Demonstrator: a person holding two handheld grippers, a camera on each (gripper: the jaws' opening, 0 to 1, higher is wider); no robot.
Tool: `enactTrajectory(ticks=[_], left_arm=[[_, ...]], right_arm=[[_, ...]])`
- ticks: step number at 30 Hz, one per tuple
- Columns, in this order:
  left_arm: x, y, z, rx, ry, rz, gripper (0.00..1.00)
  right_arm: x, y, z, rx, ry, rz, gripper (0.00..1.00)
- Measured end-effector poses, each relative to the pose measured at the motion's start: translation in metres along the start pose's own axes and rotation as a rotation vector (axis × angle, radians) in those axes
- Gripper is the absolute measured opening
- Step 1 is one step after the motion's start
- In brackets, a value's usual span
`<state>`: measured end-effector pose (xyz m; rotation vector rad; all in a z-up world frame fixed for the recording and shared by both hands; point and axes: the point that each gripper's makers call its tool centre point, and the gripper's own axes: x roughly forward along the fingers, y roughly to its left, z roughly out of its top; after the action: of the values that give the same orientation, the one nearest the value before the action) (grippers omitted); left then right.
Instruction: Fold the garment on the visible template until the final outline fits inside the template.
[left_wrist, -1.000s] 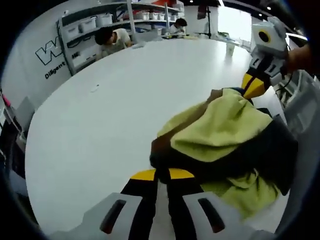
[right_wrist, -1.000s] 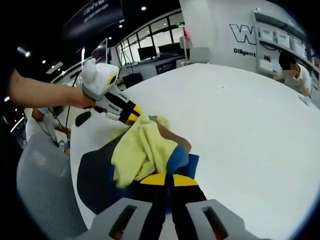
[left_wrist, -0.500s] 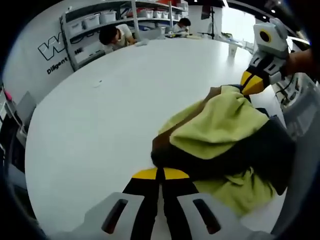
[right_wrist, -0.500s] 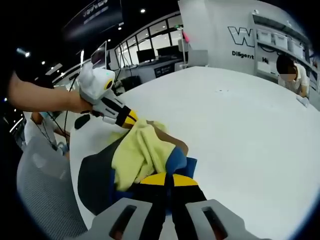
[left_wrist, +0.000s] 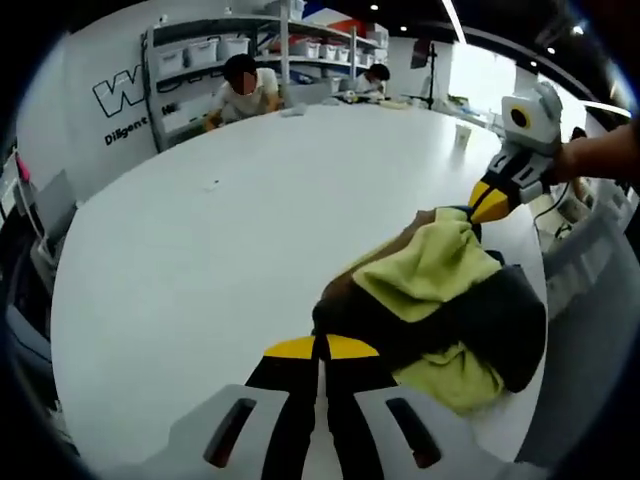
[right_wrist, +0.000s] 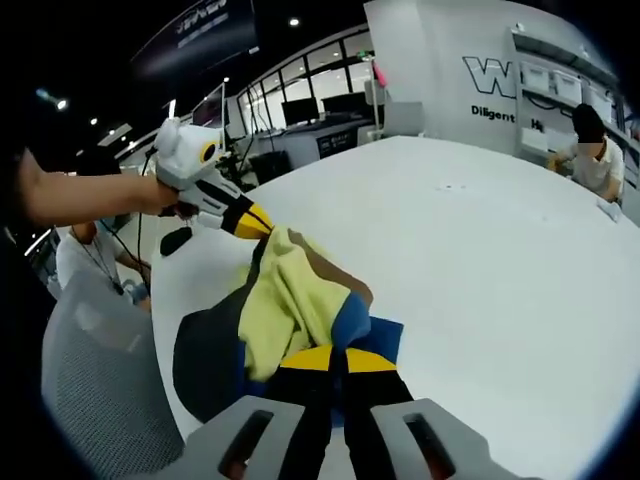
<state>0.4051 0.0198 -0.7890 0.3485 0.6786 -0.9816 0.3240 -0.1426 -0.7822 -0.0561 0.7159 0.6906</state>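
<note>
Two-tone garment (left_wrist: 432, 300), yellow/dark, bunched betw. both jaws.

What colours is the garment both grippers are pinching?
The garment is mostly yellow-green with blue, brown and dark panels, clearest in the right gripper view.

Large white round table (left_wrist: 230, 240), glossy, stretching far toward the shelving wall. Near its edge, a bunched yellow-green and dark garment (left_wrist: 430, 290), partly spread on the tabletop, one part hanging just over the rim. In the right gripper view, same table (right_wrist: 480, 260) with the garment (right_wrist: 280, 300) heaped near the near-left edge. Small dark speck (left_wrist: 213, 183) lying farther out on the bare surface; too small to identify.
</note>
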Motion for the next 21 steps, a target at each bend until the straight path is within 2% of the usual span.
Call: enactTrajectory(ticks=[7,14,21], left_arm=[[-0.02,-0.012,0.01,0.022,-0.022,-0.041,0.01],[-0.036,-0.024,0.015,0.064,-0.028,-0.072,0.01],[-0.06,-0.03,0.028,0.103,-0.044,-0.088,0.01]], right_arm=[[-0.018,0.01,0.006,-0.058,0.036,0.043,0.0],[-0.029,0.019,0.002,-0.103,0.07,0.07,0.0],[-0.048,0.027,0.017,-0.14,0.051,0.089,0.0]])
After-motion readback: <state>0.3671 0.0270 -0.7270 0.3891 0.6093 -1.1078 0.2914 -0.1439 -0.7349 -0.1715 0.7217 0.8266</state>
